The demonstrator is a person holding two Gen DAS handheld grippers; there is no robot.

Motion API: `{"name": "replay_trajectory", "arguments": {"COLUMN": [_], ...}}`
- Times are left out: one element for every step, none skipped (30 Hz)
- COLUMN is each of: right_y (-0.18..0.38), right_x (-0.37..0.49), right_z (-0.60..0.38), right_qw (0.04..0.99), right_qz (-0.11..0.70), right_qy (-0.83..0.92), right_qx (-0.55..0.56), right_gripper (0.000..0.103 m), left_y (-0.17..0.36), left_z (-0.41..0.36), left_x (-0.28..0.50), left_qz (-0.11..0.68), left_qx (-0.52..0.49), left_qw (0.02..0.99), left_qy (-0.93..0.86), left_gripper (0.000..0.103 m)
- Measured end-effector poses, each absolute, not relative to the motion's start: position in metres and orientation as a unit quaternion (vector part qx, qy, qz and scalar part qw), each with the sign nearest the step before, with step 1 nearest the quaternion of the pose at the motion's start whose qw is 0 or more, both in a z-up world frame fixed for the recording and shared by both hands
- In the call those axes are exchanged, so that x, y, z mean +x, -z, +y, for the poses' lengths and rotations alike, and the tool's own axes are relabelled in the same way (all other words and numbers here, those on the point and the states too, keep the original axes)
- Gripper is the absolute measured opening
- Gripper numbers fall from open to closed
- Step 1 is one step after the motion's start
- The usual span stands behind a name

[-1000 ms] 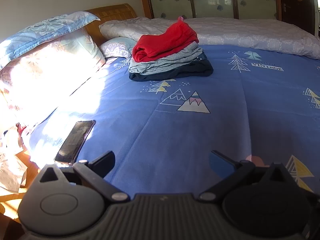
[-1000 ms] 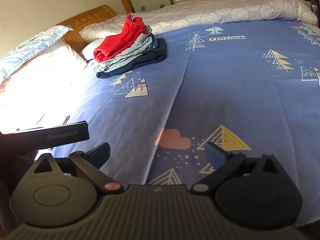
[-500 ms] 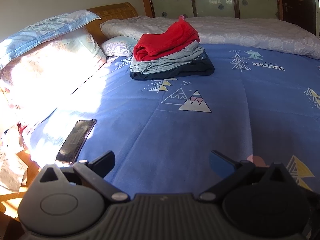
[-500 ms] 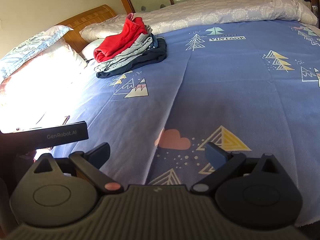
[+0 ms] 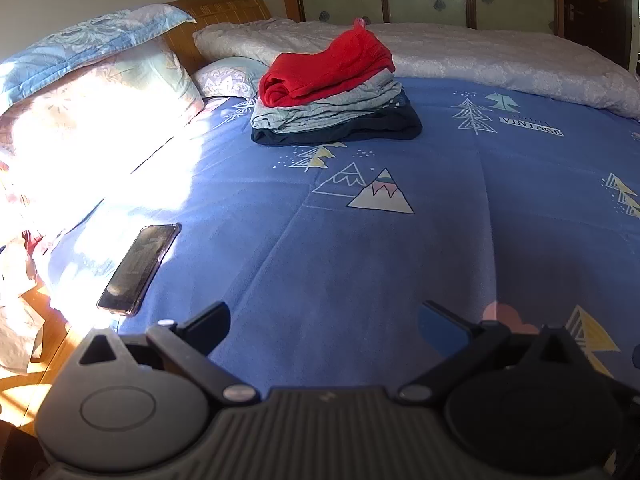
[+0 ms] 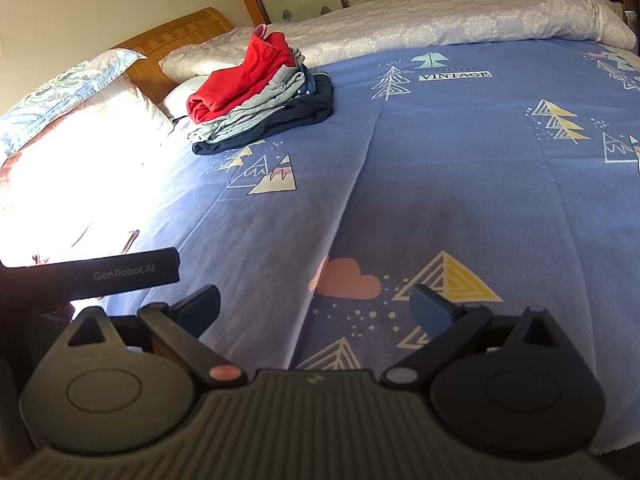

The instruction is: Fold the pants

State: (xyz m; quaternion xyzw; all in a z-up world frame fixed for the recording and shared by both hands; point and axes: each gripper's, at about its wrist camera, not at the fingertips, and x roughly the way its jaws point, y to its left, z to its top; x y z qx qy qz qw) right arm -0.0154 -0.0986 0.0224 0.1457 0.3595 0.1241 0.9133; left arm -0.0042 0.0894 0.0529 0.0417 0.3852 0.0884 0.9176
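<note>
Both grippers, left (image 5: 324, 322) and right (image 6: 316, 306), sit at the bottom of frame with jaws spread wide, empty, over the blue bedsheet (image 5: 360, 248). 3 folded pants form a stack (image 5: 334, 96) at upper centre, red on top; a phone (image 5: 138, 268) lies at left.

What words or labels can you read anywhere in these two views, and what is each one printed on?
"VINTAGE": printed in a white box on the blue bedsheet, beside the tree drawings; it also shows in the left wrist view.
"perfect": small faint script just above it on the sheet, barely legible.
"GenRobot.AI": on the black bar of the left gripper, seen from the right wrist.
The phone screen shows nothing readable.
</note>
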Motion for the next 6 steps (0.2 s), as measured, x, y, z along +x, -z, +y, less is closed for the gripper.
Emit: {"name": "replay_trajectory", "arguments": {"right_y": [-0.0225,-0.0225,-0.0225,-0.0226,-0.0226,-0.0226], "right_x": [-0.0155,-0.0154,-0.0155,-0.0155,-0.0155,-0.0155], "right_z": [-0.0981,-0.0983,-0.0982,-0.0983,-0.0983,-0.0984], "right_qw": [0.913,0.913,0.913,0.913,0.913,0.913], "right_qz": [0.359,0.359,0.359,0.359,0.359,0.359], "right_qy": [-0.124,-0.124,-0.124,-0.124,-0.124,-0.124], "right_qx": [0.146,0.146,0.146,0.146,0.146,0.146], "right_gripper": [0.102,0.102,0.102,0.102,0.102,0.102], "left_y": [-0.0527,-0.0525,-0.0522,-0.0521,-0.0522,-0.0525], "left_z": [0.09,0.0901,0.0898,0.0895,0.0895,0.0895], "left_x": [-0.003,-0.0026,-0.0027,-0.0027,-0.003,-0.0031], "left_qz": [0.386,0.386,0.386,0.387,0.387,0.388], "left_qx": [0.041,0.042,0.043,0.043,0.042,0.041], "left_qw": [0.918,0.918,0.918,0.917,0.917,0.917], "left_qy": [-0.087,-0.085,-0.084,-0.083,-0.083,-0.081], "left_gripper": [0.103,0.103,0.103,0.103,0.103,0.103]}}
